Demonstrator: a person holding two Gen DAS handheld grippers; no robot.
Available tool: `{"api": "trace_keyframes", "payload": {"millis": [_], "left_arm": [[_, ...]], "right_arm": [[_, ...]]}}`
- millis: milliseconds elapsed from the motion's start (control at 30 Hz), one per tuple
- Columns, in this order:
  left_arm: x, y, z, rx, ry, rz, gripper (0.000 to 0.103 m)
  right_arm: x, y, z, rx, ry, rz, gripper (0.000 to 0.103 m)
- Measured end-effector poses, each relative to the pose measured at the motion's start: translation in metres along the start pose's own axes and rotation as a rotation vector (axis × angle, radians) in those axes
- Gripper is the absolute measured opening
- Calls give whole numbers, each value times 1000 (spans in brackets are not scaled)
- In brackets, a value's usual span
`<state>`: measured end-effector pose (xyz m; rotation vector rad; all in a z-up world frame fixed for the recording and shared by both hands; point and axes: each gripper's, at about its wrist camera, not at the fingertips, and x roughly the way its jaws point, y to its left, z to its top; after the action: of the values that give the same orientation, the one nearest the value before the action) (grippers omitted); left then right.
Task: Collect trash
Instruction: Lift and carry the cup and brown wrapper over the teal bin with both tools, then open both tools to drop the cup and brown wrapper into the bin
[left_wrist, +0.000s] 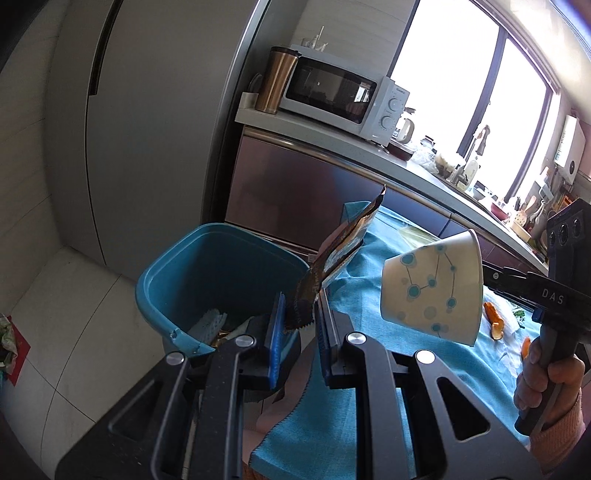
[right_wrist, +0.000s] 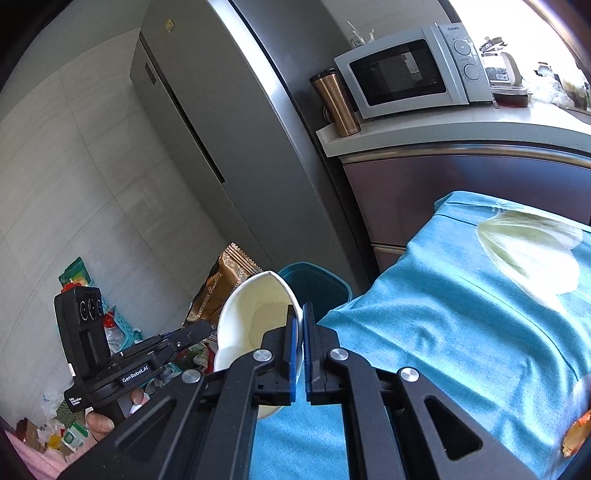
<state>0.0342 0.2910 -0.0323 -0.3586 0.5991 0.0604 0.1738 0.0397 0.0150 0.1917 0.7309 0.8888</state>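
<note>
My left gripper (left_wrist: 300, 325) has parted jaws, with a brown snack wrapper (left_wrist: 334, 258) standing between them, above the near rim of the blue trash bin (left_wrist: 177, 280); whether the pads still touch it is unclear. The bin holds some white scraps. My right gripper (right_wrist: 303, 328) is shut on the rim of a white paper cup with blue dots (right_wrist: 251, 317), held tilted over the table edge; the cup also shows in the left wrist view (left_wrist: 432, 288). The wrapper (right_wrist: 218, 284) and the bin (right_wrist: 321, 284) show beyond the cup in the right wrist view.
A blue cloth (right_wrist: 461, 306) covers the table, with a pale plastic piece (right_wrist: 532, 254) and orange peel (left_wrist: 495, 325) on it. A grey fridge (right_wrist: 229, 110), a microwave (right_wrist: 402, 70) and a copper tumbler (right_wrist: 336, 103) stand behind. Clutter lies on the floor (right_wrist: 74, 424) at left.
</note>
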Motion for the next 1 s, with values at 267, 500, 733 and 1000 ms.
{"api": "trace_keyframes", "payload": {"millis": [267,500,733,1000], "left_arm": [[15,19,0,-40,19,43,17],[29,35,-3,-74,43,82,17],[44,45,-5,-94,68,118,17],[63,56,-9,-119,98,138,17]], "right_arm": [[37,2,5,20,60,3,2],[66,5,10,27,99,-4,2],[89,9,12,23,130,-16,2],[113,8,8,6,192,-43,2]]}}
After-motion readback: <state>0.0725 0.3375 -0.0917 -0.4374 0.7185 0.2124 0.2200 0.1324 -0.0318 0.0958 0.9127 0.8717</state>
